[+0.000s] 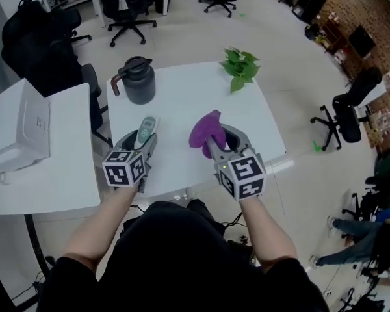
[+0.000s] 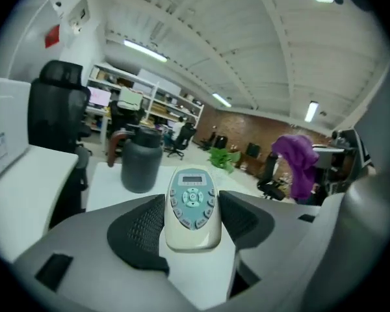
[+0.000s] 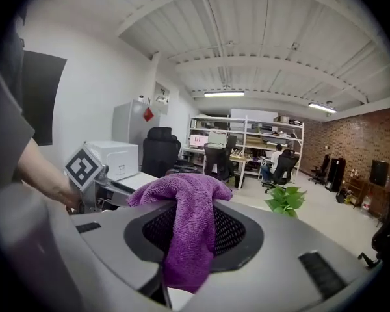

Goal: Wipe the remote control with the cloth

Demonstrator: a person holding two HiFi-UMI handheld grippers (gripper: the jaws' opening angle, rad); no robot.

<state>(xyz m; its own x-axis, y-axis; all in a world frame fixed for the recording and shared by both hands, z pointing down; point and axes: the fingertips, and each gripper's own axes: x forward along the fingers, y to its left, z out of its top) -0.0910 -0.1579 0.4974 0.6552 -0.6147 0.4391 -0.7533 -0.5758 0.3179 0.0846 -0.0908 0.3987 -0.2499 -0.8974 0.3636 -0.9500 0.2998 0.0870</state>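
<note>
My left gripper point(image 1: 143, 142) is shut on a cream remote control point(image 1: 146, 130) with a pale blue button face; in the left gripper view the remote control point(image 2: 193, 207) stands between the two dark pads, pointing away. My right gripper point(image 1: 218, 137) is shut on a purple cloth point(image 1: 205, 129), which bunches above the jaws. In the right gripper view the cloth point(image 3: 185, 226) hangs down between the mesh pads and hides the gap. Both grippers are held above the near part of the white table point(image 1: 182, 99), the cloth a short way right of the remote, apart from it.
A dark grey jug point(image 1: 137, 80) stands at the table's back left, and a green potted plant point(image 1: 240, 67) at its back right. A second white table point(image 1: 58, 168) with a white machine point(image 1: 23, 132) lies to the left. Office chairs point(image 1: 348, 112) stand around.
</note>
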